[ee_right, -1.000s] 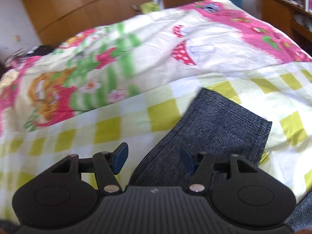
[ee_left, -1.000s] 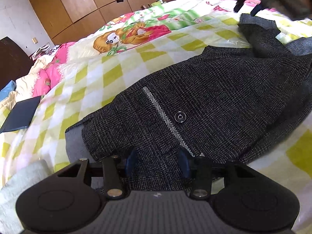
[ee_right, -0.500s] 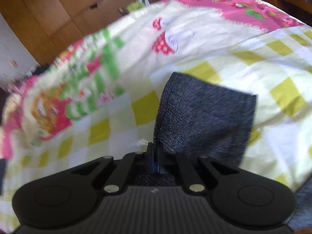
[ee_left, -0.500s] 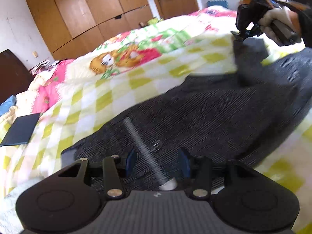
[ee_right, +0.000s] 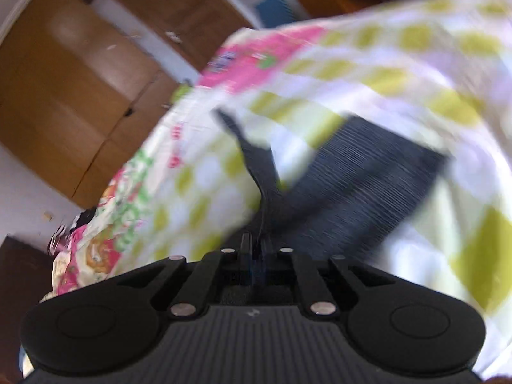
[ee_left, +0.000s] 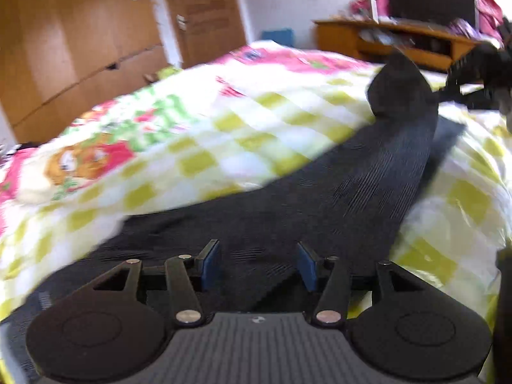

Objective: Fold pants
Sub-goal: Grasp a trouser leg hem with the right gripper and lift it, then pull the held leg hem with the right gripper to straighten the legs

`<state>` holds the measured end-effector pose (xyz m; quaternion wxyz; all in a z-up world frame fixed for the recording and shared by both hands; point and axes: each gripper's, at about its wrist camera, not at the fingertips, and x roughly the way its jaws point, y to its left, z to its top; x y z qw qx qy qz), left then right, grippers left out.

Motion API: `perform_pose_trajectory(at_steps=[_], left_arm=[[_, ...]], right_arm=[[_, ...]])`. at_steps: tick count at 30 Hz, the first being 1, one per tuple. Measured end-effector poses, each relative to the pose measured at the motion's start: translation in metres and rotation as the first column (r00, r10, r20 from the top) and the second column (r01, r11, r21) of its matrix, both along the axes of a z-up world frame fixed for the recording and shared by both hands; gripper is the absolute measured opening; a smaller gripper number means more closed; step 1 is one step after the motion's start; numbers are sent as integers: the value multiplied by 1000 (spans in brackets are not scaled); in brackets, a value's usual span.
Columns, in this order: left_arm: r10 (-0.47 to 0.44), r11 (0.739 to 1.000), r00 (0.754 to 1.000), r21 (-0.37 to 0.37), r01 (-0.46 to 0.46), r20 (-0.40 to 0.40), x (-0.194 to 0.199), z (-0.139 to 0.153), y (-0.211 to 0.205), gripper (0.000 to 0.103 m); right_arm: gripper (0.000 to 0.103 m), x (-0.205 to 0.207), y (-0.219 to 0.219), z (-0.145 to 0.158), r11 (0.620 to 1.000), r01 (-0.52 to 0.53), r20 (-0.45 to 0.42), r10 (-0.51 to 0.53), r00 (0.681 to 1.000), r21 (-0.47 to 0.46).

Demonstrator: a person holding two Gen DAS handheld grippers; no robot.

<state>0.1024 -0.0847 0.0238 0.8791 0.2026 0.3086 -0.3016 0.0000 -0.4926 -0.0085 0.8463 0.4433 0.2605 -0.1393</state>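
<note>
Right gripper pinches pants hem, jaws loosening; left gripper parting, seemingly empty; carry hem toward 6 o'clock, taut.

- pants: dark charcoal grey, fine woven lines
- bedsheet: white with yellow-green diamond checks
- quilt: pink, green and white with an orange cartoon print
- wardrobe: brown wood
- desk: orange-brown wood
- left gripper: black body, blue pads
- right gripper: black
</note>
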Motion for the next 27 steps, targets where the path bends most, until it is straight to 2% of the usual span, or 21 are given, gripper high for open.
perform_pose_trajectory(at_steps=[3,8,10,12,14,16,17,19,22,25,27], left_arm=[[-49,997,998,59,51,-39,-11,-14,-31,64],[-108,984,992,138,115,-59,-23,-21,-56,65],[-114,980,991,155,123,-64,-25,-21,-61,65],[-116,980,991,157,124,-63,-23,-19,-67,65],[-116,980,991,153,124,-61,-19,-19,-72,65],[-114,981,991,150,122,-63,-15,-19,-78,65],[-116,981,991,149,124,-64,-13,-19,-79,65],[-123,980,990,149,131,-64,-10,-19,-83,65],[-142,977,988,154,149,-57,-6,-16,-90,65],[-157,976,987,145,160,-34,-3,-8,-97,65],[-166,978,986,127,166,-16,-3,-4,-102,67]], right_arm=[[10,-16,-23,-32,992,75,5,-76,997,101],[29,-17,-51,-44,980,89,73,-103,992,175],[38,-10,-55,-43,987,66,79,-78,994,149],[38,-1,-57,-45,989,66,64,-75,995,132],[32,7,-61,-53,986,69,41,-76,996,151],[9,13,-64,-54,983,69,51,-79,996,168],[5,15,-66,-54,982,72,55,-83,995,173],[4,16,-70,-50,978,74,82,-91,992,195],[4,16,-74,-27,975,58,177,-97,979,216],[4,-2,-78,9,982,63,318,-119,941,179],[4,-25,-79,15,979,117,371,-172,913,166]])
